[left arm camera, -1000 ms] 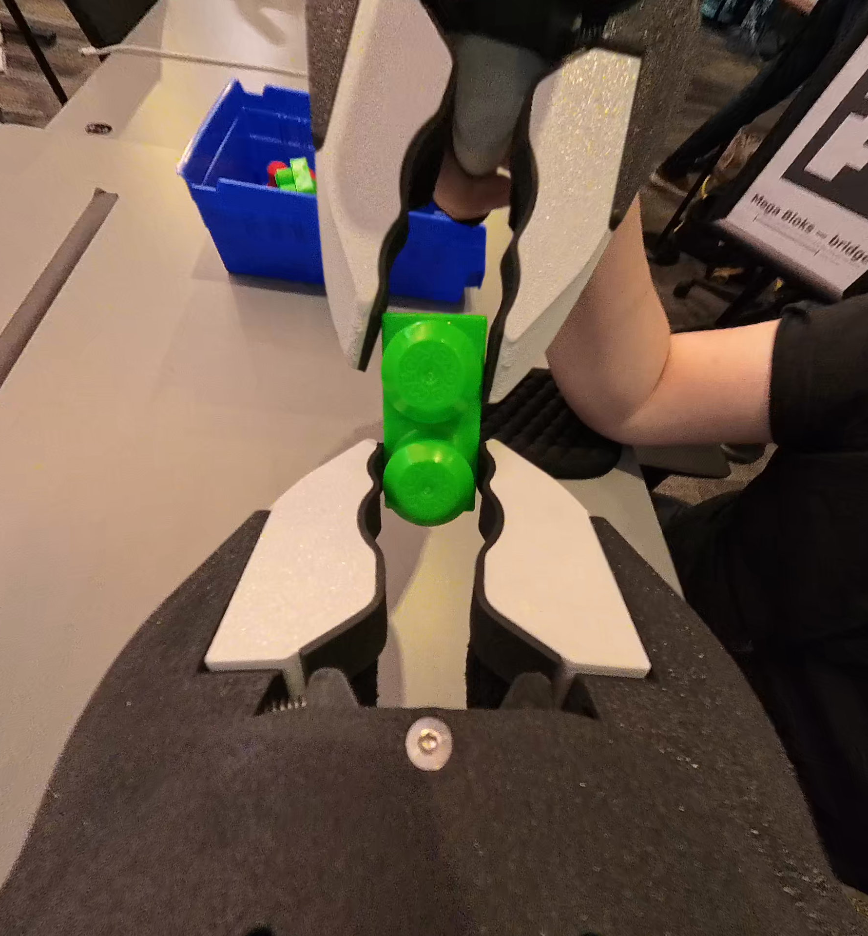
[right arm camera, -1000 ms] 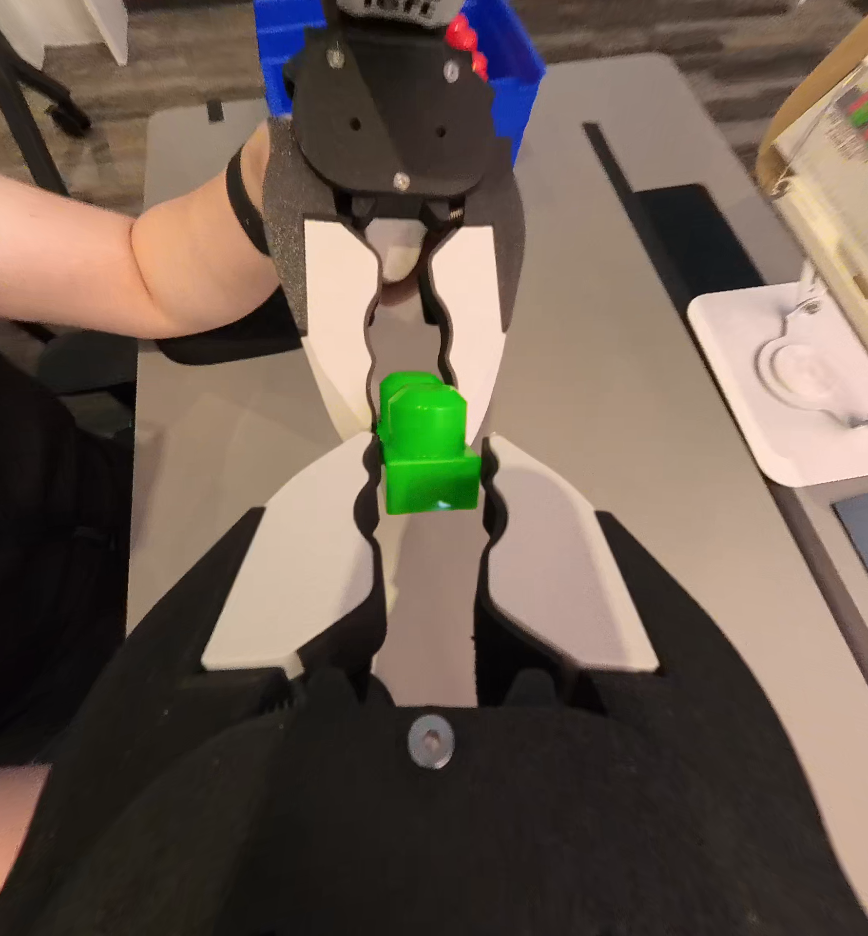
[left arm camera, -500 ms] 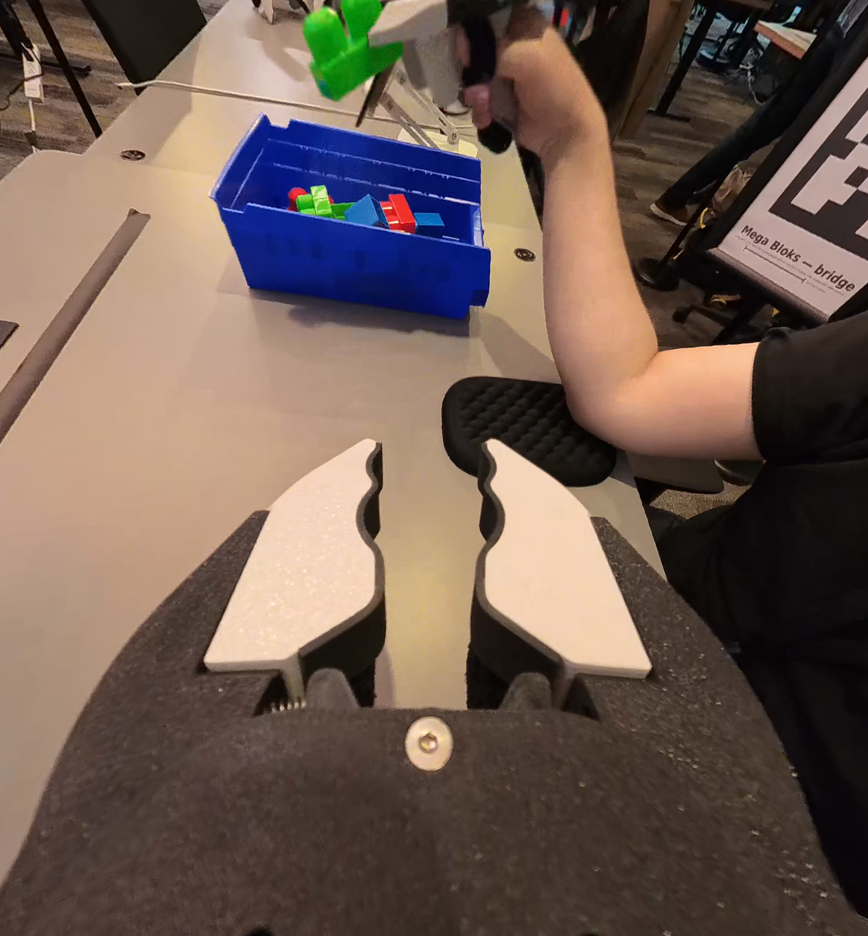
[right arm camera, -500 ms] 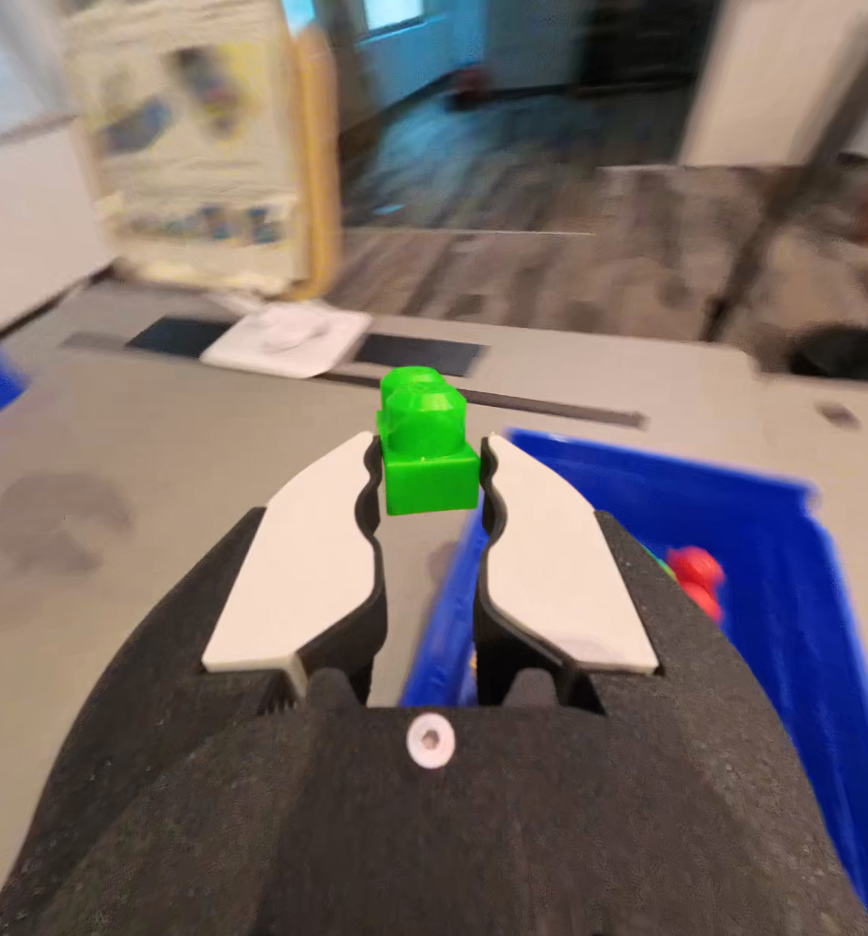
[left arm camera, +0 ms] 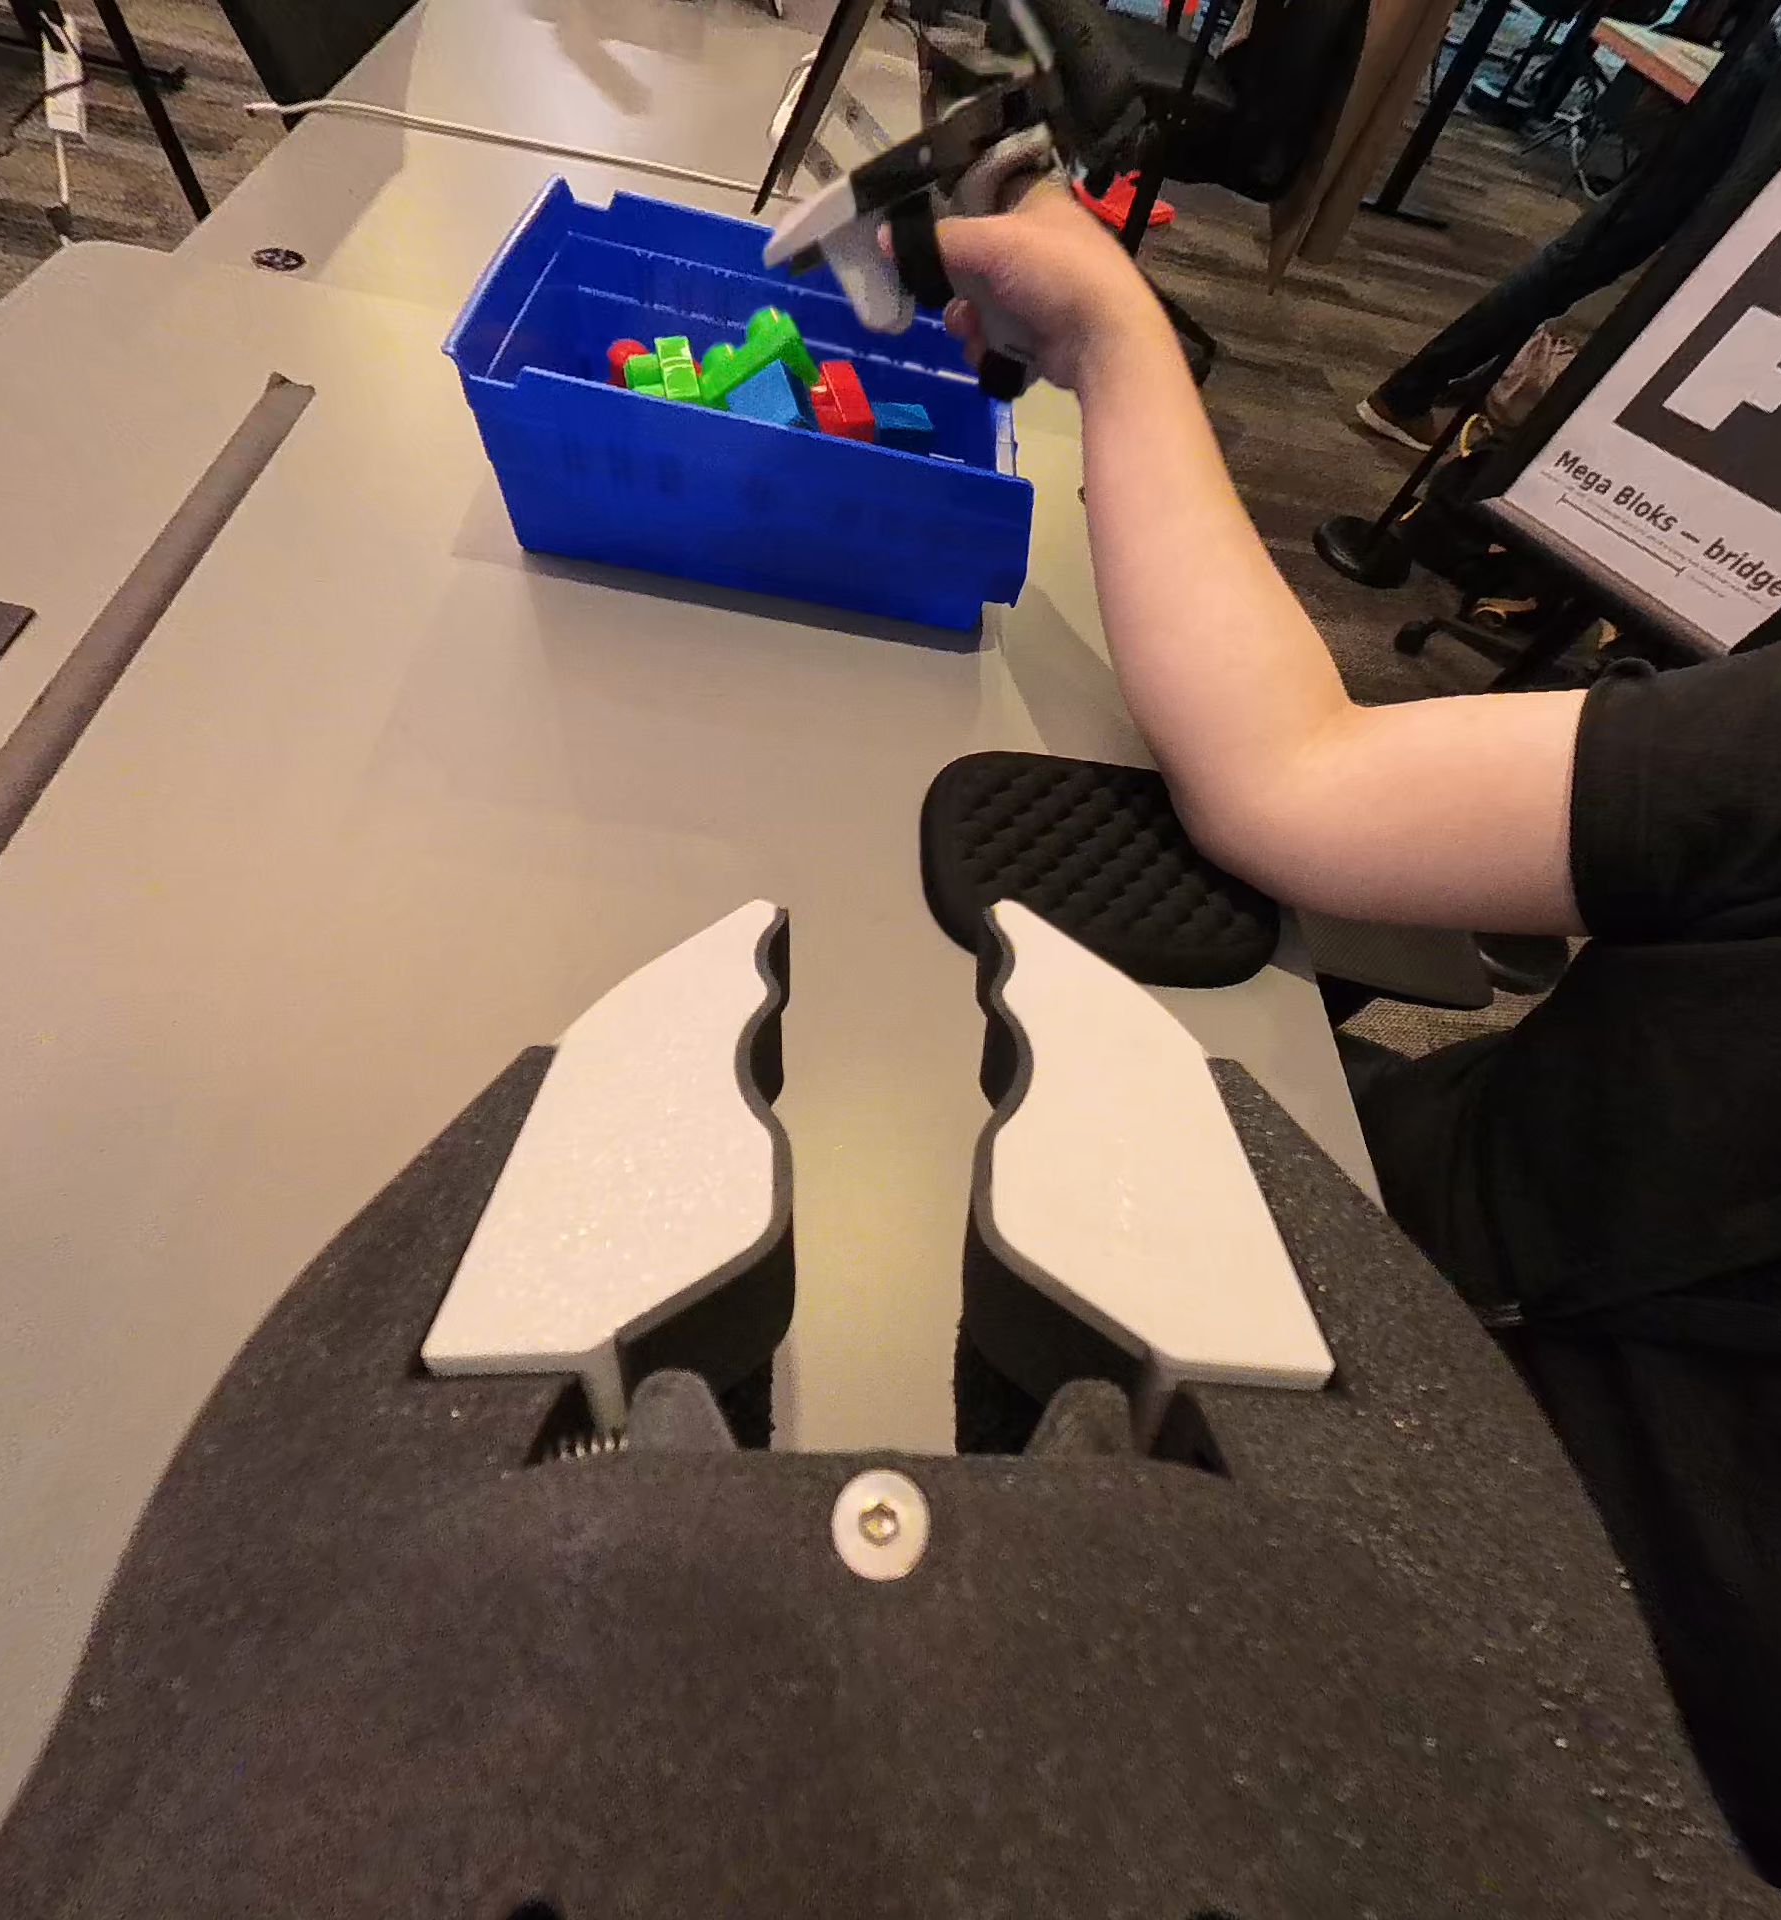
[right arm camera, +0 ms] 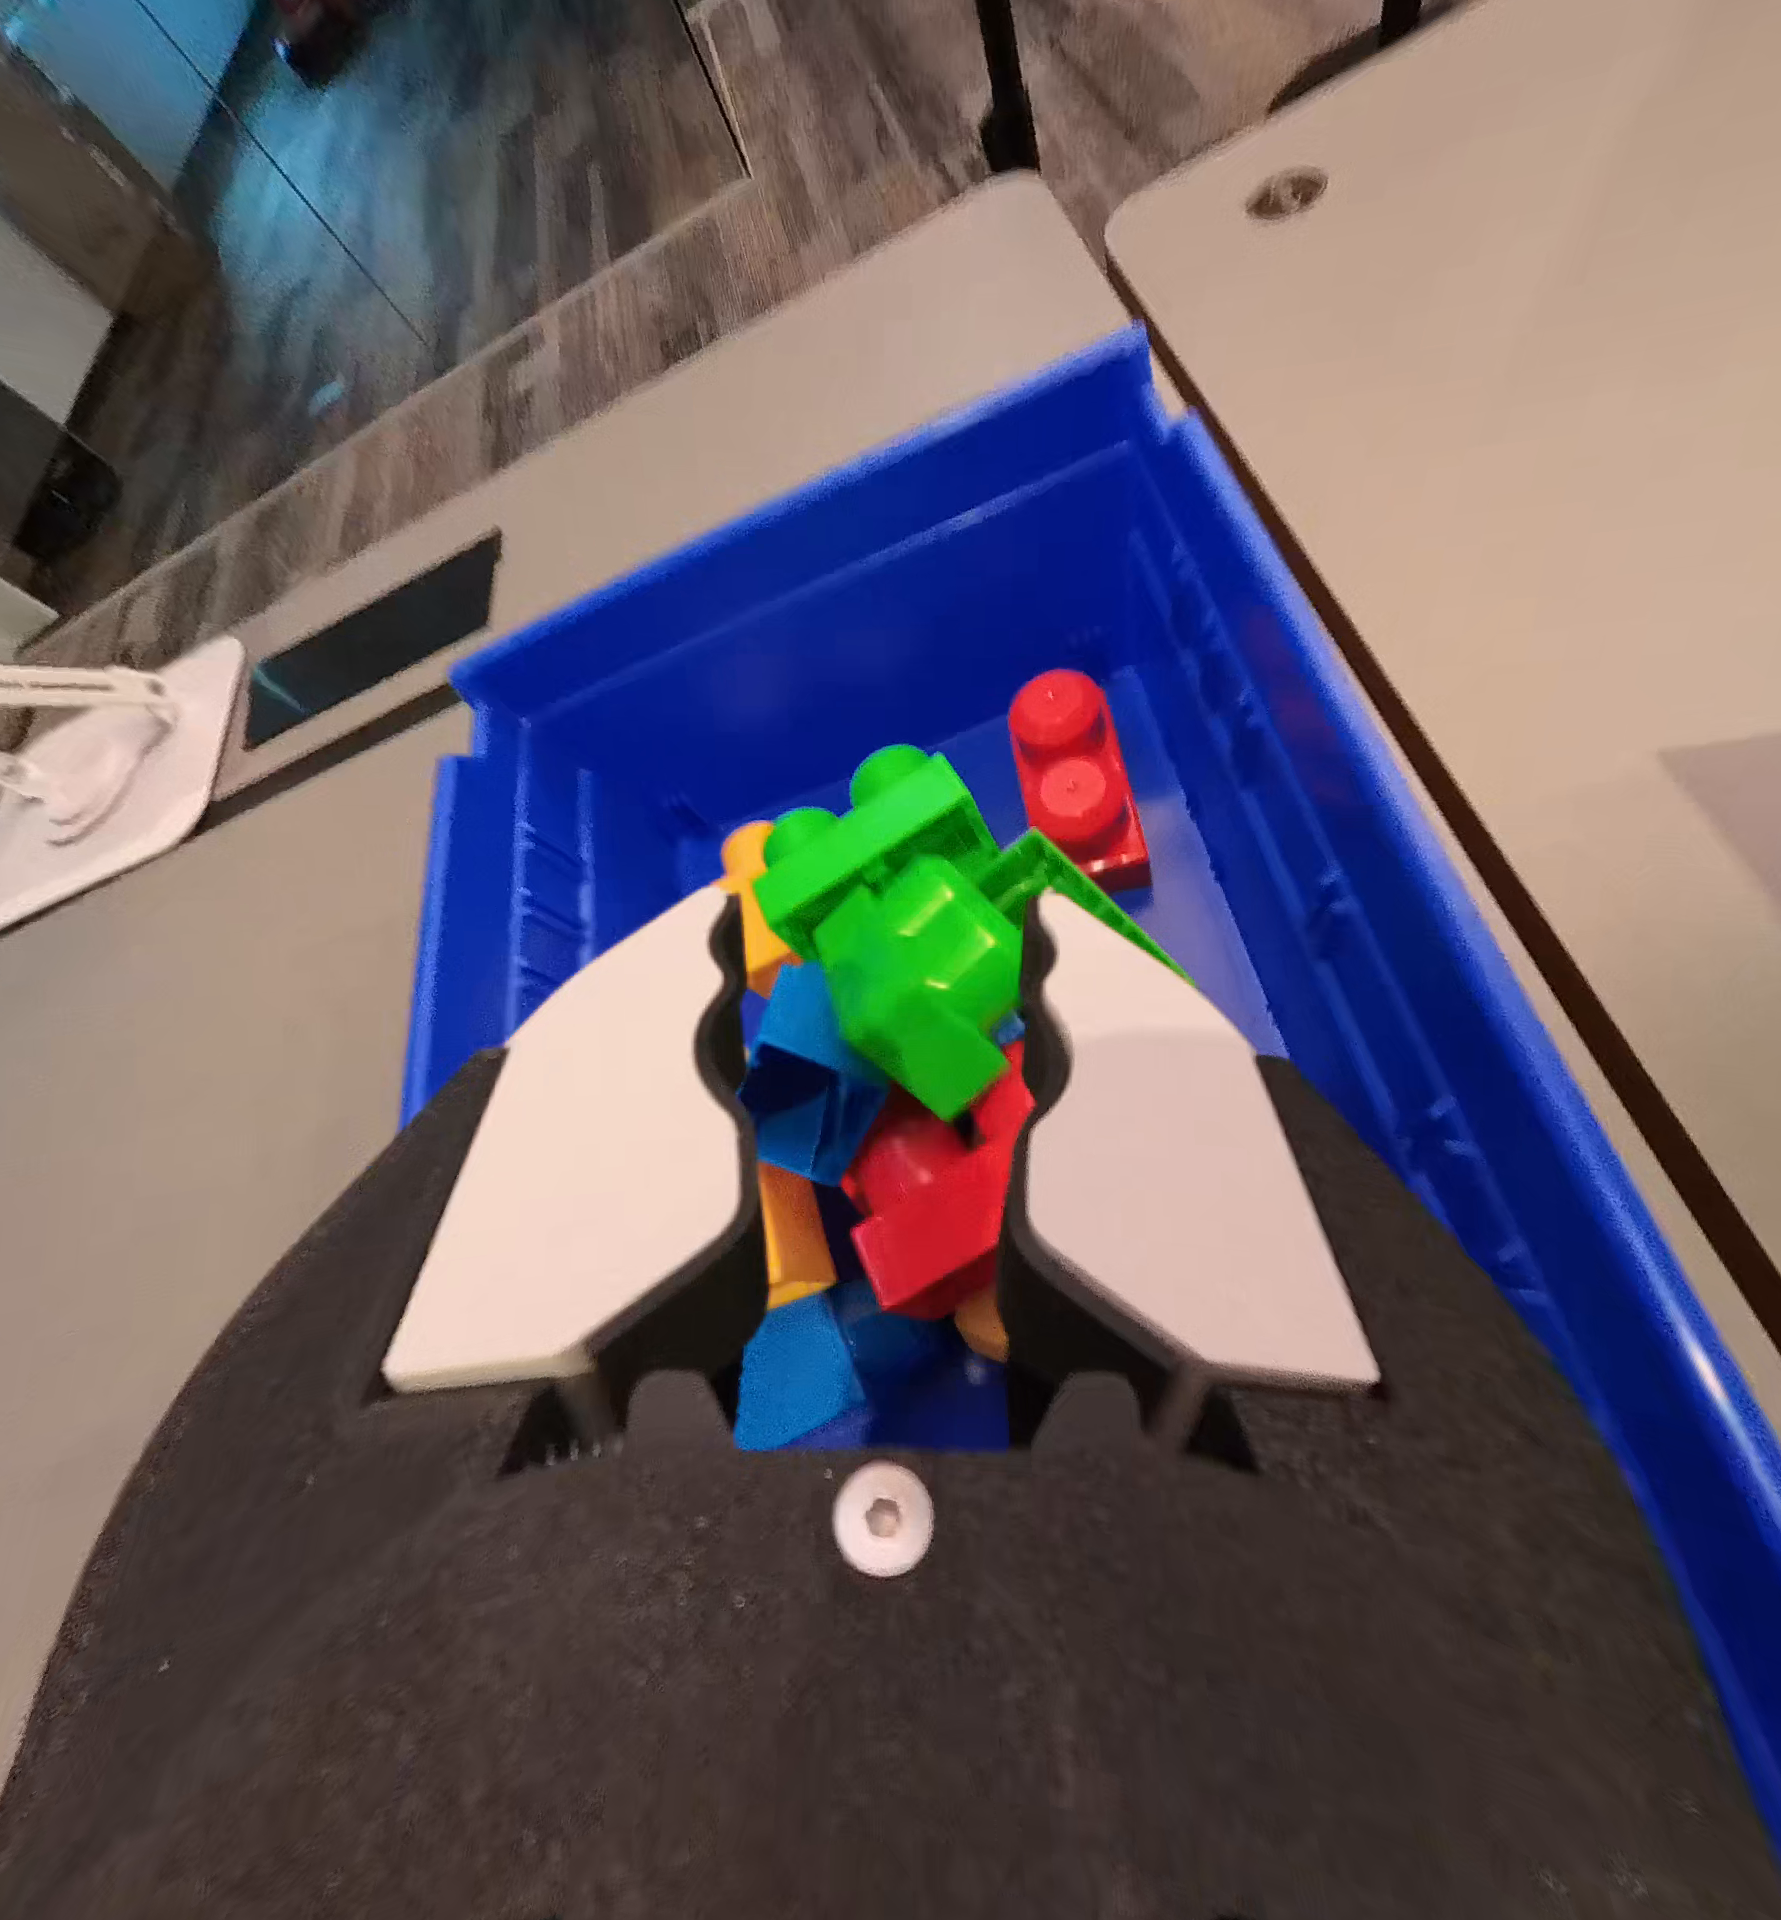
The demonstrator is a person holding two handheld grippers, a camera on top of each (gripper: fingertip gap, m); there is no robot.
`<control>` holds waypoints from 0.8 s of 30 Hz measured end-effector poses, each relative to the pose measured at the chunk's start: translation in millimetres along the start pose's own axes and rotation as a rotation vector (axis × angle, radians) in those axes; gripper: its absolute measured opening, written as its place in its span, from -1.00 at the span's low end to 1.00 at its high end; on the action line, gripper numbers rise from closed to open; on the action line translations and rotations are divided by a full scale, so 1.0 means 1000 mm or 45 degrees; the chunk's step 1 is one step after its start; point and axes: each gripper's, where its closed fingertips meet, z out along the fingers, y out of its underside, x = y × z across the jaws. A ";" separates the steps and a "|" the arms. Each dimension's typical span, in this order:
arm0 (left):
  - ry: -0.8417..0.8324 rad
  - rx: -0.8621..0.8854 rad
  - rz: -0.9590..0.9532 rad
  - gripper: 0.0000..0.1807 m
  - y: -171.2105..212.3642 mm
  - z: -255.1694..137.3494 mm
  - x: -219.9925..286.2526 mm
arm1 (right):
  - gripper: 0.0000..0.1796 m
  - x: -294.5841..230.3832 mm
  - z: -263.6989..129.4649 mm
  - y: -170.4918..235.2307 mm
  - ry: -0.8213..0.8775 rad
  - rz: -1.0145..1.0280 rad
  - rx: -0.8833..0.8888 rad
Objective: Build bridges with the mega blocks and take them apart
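Note:
A blue bin [left arm camera: 761, 509] stands far on the grey table and holds several red, blue, green and orange mega blocks. My right gripper [right arm camera: 878, 904] hovers over the bin [right arm camera: 865, 623], open. Just below its tips a two-stud green block [right arm camera: 917, 966] lies tilted on the pile, free of the fingers. In the left wrist view the right gripper [left arm camera: 824, 239] is above the bin and the green block [left arm camera: 761, 353] rests inside it. My left gripper [left arm camera: 886, 914] is open and empty above bare table [left arm camera: 450, 831], near the front.
A person's forearm [left arm camera: 1229, 644] reaches from the right to the bin. A black padded rest [left arm camera: 1094, 862] lies at the table's right edge. A sign board [left arm camera: 1717, 416] stands right of the table. A white stand base [right arm camera: 96, 769] sits beyond the bin.
Both grippers held the green block one second ago. The left let go; the right carried it to the bin, tipped downward, opened, and the block now lies on the pile.

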 end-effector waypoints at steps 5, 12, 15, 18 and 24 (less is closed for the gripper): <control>-0.123 0.073 0.030 -0.64 -0.014 -0.032 -0.004 | -0.49 -0.053 -0.055 -0.058 -0.147 -0.164 0.377; -0.730 0.323 0.009 -0.64 -0.033 -0.181 -0.007 | -0.50 -0.154 -0.096 -0.092 -0.448 -0.414 0.633; -1.144 0.180 -0.202 -0.69 0.013 -0.262 -0.037 | -0.49 -0.175 -0.078 -0.084 -0.499 -0.478 0.532; -1.425 -0.162 -0.316 -0.69 0.091 -0.333 -0.064 | -0.48 -0.179 -0.053 -0.073 -0.443 -0.555 0.385; -1.454 -0.933 -0.216 -0.65 0.237 -0.408 -0.090 | -0.48 -0.193 -0.040 -0.065 -0.442 -0.638 0.344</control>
